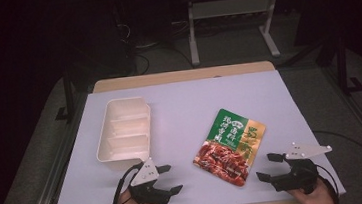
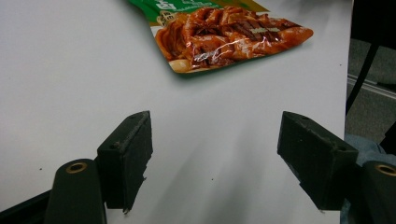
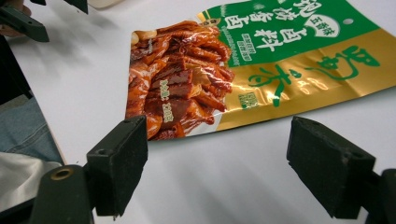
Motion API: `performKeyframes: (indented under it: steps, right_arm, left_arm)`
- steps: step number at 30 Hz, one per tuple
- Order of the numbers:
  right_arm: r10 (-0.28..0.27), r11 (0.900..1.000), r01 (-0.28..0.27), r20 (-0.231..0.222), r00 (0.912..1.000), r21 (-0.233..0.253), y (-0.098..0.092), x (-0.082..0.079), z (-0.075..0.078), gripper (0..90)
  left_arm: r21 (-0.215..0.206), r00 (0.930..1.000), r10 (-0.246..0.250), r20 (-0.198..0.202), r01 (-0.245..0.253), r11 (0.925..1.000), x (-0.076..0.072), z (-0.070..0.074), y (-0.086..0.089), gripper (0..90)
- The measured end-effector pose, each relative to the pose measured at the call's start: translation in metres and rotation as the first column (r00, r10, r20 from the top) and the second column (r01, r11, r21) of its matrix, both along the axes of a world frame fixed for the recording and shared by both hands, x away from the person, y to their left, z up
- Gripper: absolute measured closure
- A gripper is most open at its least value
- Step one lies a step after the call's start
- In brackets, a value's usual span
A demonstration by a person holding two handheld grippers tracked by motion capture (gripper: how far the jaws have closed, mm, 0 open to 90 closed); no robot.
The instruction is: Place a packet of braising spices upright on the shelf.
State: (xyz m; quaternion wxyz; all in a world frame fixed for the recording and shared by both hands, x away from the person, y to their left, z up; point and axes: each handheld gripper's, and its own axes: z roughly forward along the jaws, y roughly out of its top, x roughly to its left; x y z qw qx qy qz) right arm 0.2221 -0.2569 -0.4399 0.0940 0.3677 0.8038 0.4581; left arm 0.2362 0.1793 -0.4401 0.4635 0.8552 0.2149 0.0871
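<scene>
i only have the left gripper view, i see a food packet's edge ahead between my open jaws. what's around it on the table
Observer: A white compartment tray lies to the left of the packet, apart from it, just beyond the left gripper.
Operator: where's the other gripper
Observer: The right gripper is to the right of the packet's near corner, jaws open, not touching it.
Operator: anything in the tray
Observer: Its compartments look empty in the high view.
Operator: what's on the packet's far half
Observer: A green and gold panel with printed characters, clear in the right gripper view.
</scene>
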Motion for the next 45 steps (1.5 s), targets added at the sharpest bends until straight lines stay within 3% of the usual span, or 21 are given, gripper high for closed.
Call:
performKeyframes:
  steps: [10, 14, 23, 24, 29, 34, 39, 41, 45]
  right_arm:
    - [-0.010, 1.000, 0.010, 0.012, 0.9999, 0.019, -0.002, 0.005, 0.004, 20.6]
    - [-0.033, 0.999, 0.033, 0.006, 0.9994, 0.013, -0.003, 0.007, 0.004, 21.4]
    - [-0.056, 0.998, 0.056, -0.002, 0.9984, 0.000, -0.007, 0.012, 0.000, 21.6]
    - [-0.066, 0.998, 0.066, 0.012, 0.9978, -0.025, -0.008, 0.011, 0.000, 21.8]
    - [-0.080, 0.997, 0.081, 0.019, 0.9966, -0.016, -0.012, 0.010, 0.002, 21.8]
    - [-0.080, 0.997, 0.080, 0.024, 0.9965, -0.014, -0.012, 0.010, 0.002, 21.8]
    - [-0.071, 0.997, 0.071, 0.023, 0.9972, -0.037, -0.009, 0.012, 0.001, 22.1]
    - [-0.065, 0.996, 0.066, 0.022, 0.9976, -0.052, -0.008, 0.012, 0.001, 22.1]
    - [-0.069, 0.996, 0.070, 0.028, 0.9972, -0.061, -0.009, 0.012, 0.003, 22.0]
  left_arm:
    - [0.015, 1.0000, 0.003, 0.001, -0.003, 0.9999, 0.000, 0.006, 0.001, 28.6]
    - [0.027, 0.9998, -0.018, 0.001, 0.018, 0.9995, 0.004, 0.008, -0.004, 32.1]
    - [0.055, 0.9973, -0.072, 0.011, 0.071, 0.9959, 0.011, 0.021, -0.032, 49.2]
    - [0.066, 0.9959, -0.091, 0.004, 0.090, 0.9937, 0.014, 0.024, -0.039, 52.2]
    - [0.092, 0.9935, -0.112, 0.020, 0.110, 0.9897, 0.019, 0.032, -0.055, 61.4]
    - [0.123, 0.9921, -0.122, 0.029, 0.117, 0.9854, 0.028, 0.032, -0.070, 70.0]
    - [0.138, 0.9933, -0.116, 0.008, 0.113, 0.9839, 0.043, 0.030, -0.086, 77.3]
    - [0.179, 0.9927, -0.121, -0.004, 0.120, 0.9765, 0.049, 0.027, -0.096, 79.3]
    - [0.204, 0.9911, -0.132, -0.016, 0.133, 0.9699, 0.053, 0.024, -0.105, 82.1]
